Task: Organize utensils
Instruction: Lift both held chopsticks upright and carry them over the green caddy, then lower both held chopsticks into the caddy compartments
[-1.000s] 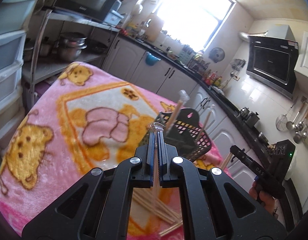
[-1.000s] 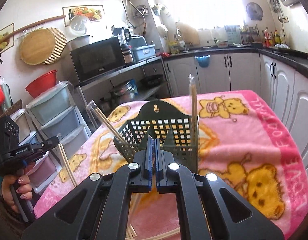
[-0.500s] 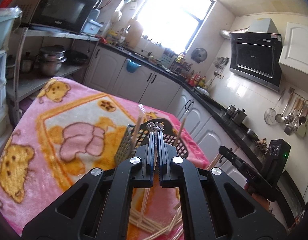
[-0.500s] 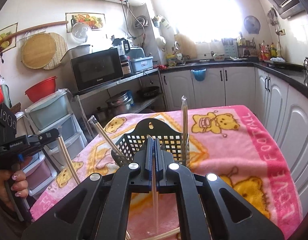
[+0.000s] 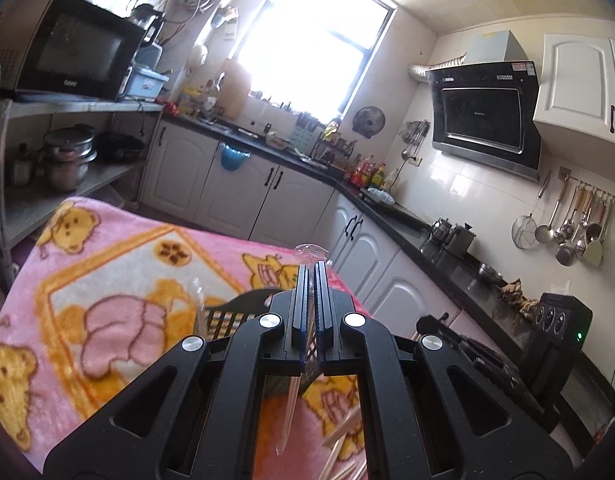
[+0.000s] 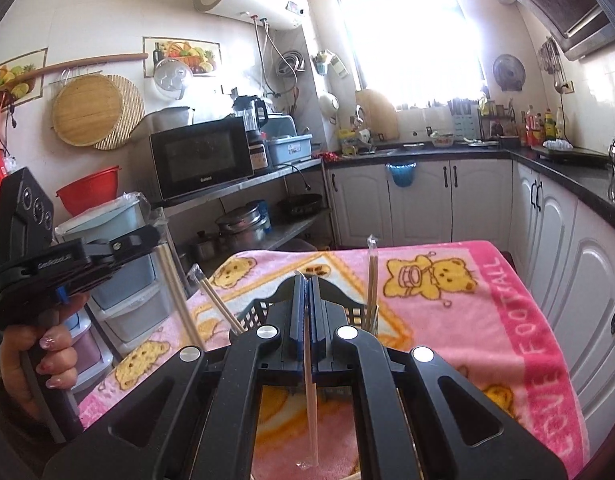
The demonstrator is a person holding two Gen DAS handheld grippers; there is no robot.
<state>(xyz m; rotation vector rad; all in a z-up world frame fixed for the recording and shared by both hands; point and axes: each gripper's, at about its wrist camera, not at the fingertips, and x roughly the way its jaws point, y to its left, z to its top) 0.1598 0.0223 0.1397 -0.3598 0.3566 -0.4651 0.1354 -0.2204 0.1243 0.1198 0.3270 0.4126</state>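
Note:
My left gripper (image 5: pixel 308 270) is shut on a pair of chopsticks in a clear plastic sleeve (image 5: pixel 289 412), held upright above the table. My right gripper (image 6: pixel 306 282) is shut on another sleeved pair of chopsticks (image 6: pixel 310 408), also lifted. A dark plastic utensil basket (image 6: pixel 259 314) stands on the pink bear blanket (image 6: pixel 487 320) just beyond both grippers; it also shows in the left wrist view (image 5: pixel 235 314). Two sleeved pairs stand in it: one upright (image 6: pixel 372 280), one leaning left (image 6: pixel 215 300). Loose chopsticks (image 5: pixel 343 436) lie on the blanket below.
The left gripper and hand (image 6: pixel 39 280) show at the left of the right wrist view; the right gripper body (image 5: pixel 507 360) shows at the right of the left wrist view. Stacked plastic drawers (image 6: pixel 119 280) and a shelf with pots (image 6: pixel 243 224) stand beyond the table's far edge.
Both grippers have risen and tilted upward, each carrying its sleeved chopsticks off the blanket. The basket has dropped lower in both views and sits partly behind the fingers.

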